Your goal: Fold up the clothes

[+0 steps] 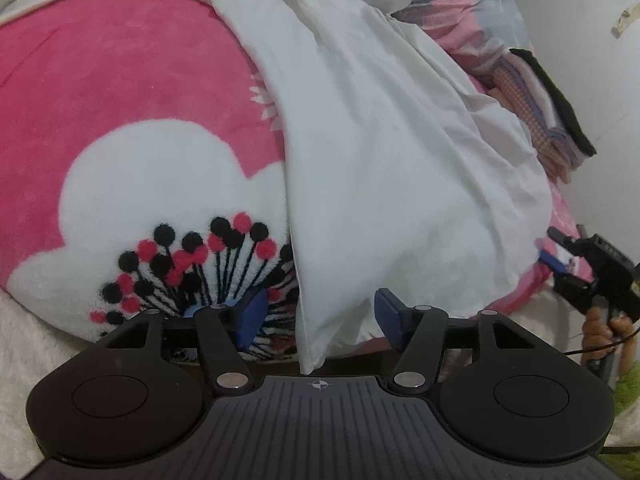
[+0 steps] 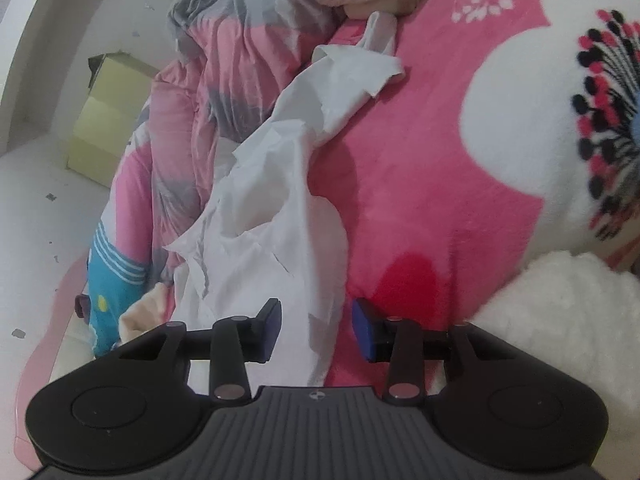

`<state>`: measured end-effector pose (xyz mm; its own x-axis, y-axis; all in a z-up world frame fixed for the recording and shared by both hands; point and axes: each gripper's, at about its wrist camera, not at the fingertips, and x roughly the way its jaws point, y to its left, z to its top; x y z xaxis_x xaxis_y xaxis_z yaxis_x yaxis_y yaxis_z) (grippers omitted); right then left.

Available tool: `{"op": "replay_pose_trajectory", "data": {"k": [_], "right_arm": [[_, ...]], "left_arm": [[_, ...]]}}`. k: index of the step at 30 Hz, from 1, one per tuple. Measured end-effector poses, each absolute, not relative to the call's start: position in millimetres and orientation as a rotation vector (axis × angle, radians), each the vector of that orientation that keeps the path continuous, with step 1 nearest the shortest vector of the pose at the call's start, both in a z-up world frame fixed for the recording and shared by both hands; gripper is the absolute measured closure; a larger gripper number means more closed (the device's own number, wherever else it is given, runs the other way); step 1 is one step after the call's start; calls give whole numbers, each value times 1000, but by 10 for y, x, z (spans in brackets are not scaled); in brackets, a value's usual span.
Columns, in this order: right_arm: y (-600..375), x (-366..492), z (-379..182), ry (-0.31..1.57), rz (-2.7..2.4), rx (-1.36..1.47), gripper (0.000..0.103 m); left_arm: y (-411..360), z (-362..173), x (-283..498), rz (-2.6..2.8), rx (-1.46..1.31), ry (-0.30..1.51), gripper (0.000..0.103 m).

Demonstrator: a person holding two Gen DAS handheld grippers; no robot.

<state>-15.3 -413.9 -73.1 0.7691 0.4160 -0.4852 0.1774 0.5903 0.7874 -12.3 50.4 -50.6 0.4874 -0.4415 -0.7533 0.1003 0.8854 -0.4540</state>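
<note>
A white shirt (image 1: pixel 384 152) lies spread lengthwise on a pink blanket (image 1: pixel 120 80) with a white flower print. Its near hem corner hangs between the blue pads of my left gripper (image 1: pixel 320 316), which stands open around it. At the right edge of the left wrist view, the right gripper (image 1: pixel 560 256) is held by a hand near the shirt's right hem. In the right wrist view the same white shirt (image 2: pixel 272 208) lies crumpled, and its edge runs between the open pads of my right gripper (image 2: pixel 316 328).
A rolled pink and grey quilt (image 2: pixel 208 92) lies along the far side of the bed. A stack of folded clothes (image 1: pixel 548 108) sits by the wall. A yellow-green box (image 2: pixel 108 112) stands on the floor. A white fleece (image 2: pixel 560 300) lies near the bed's edge.
</note>
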Motion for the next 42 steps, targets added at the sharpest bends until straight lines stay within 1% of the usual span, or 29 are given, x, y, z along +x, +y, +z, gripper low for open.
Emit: {"op": "replay_pose_trajectory", "data": {"k": [1,2,3,4,5,6,7,8,9,14,17,24,31,32,34,35,38,39,40,42], "right_arm": [[-4121,-139,-737,700,161,953,61],[-4102,-125,-744,695,168,957,62],[-4073,-115,-756,695,178,959,66],[-4035,-109,-772,701,191,959,71],[-3996,-102,-789,707,204,959,75],[-3950,-96,-804,715,211,951,89],[-3905,-88,-812,724,213,934,101],[-3873,-89,-810,728,213,923,102],[-3855,-106,-792,722,218,917,103],[-3872,-307,-533,690,255,880,103],[-3922,-420,-474,697,247,863,103],[-3987,-422,-713,754,186,919,103],[-4092,-533,-488,702,68,790,96],[-4108,-551,-452,693,51,770,95],[-4141,-586,-380,675,16,731,89],[-4139,-593,-347,664,11,714,88],[-4084,-586,-251,623,28,674,82],[-4066,-583,-219,609,33,660,77],[-4042,-574,-194,599,44,650,74],[-3973,-535,-166,587,81,640,73]], "left_arm": [[489,-506,-136,-331,-365,1008,45],[473,-506,-149,-324,-356,1002,53],[459,-505,-161,-316,-346,996,65],[450,-506,-161,-307,-332,995,69],[443,-506,-161,-298,-320,993,78],[453,-508,-157,-292,-326,993,88],[467,-509,-153,-293,-335,995,94],[485,-500,-152,-295,-350,997,100],[501,-478,-156,-301,-368,999,103],[616,-257,-204,-349,-465,999,103],[634,-148,-216,-365,-462,990,103],[552,-318,-153,-372,-416,1051,103],[598,-420,-114,-378,-379,1114,102],[600,-425,-111,-371,-366,1124,101],[606,-436,-107,-357,-340,1143,95],[639,-431,-111,-348,-332,1150,90],[790,-350,-137,-310,-317,1138,86],[847,-302,-144,-296,-311,1130,82],[905,-253,-150,-281,-306,1121,80],[1039,-130,-170,-238,-281,1083,75]]}}
